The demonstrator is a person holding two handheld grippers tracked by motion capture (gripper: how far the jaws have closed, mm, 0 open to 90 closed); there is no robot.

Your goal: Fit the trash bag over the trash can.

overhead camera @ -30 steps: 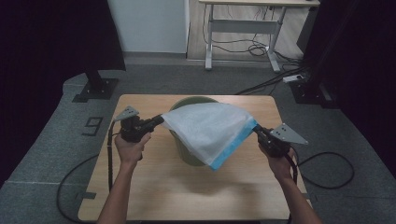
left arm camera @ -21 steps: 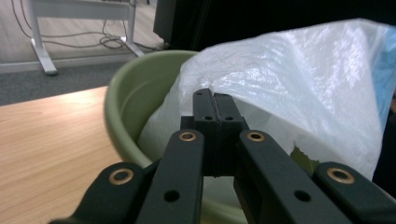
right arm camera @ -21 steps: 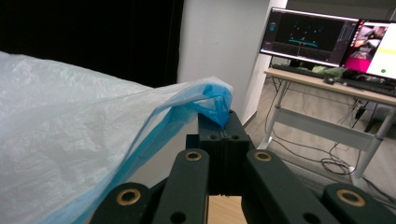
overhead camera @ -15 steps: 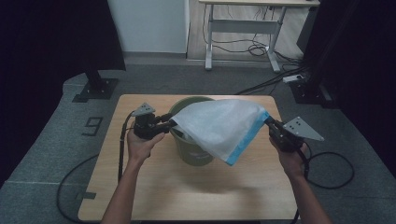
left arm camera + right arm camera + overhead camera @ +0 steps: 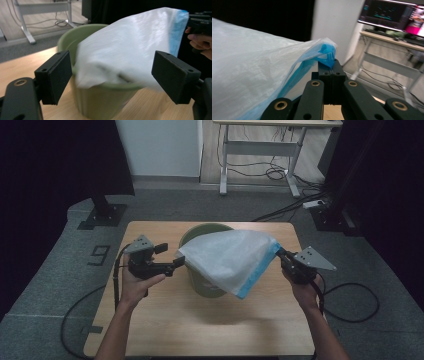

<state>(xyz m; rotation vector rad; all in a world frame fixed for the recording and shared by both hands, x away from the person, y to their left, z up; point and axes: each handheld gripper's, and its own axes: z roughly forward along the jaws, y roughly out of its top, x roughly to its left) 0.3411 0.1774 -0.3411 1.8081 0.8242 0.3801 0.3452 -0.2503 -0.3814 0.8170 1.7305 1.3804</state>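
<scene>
A white woven bag (image 5: 227, 257) with a blue edge lies draped over a green bucket (image 5: 202, 287) in the middle of the wooden table. My left gripper (image 5: 174, 261) is open just left of the bag's near corner; its jaws have just been opening and nothing is pressed between them. In the left gripper view the pads (image 5: 56, 76) stand wide apart, and the bag (image 5: 130, 52) rests on the bucket's rim (image 5: 66, 41) beyond them. My right gripper (image 5: 281, 256) is shut on the bag's blue edge (image 5: 327, 53), holding that end up to the right of the bucket.
The table (image 5: 165, 330) has bare wood in front of the bucket and on both sides. Cables trail off both grippers to the floor. A white desk frame (image 5: 260, 150) stands far behind, and a black stand base (image 5: 102, 215) sits on the floor at the back left.
My left gripper has opened and let go of the bag's left corner, then drawn back a little. That corner has sunk onto the bucket's rim. The right gripper keeps its hold.
</scene>
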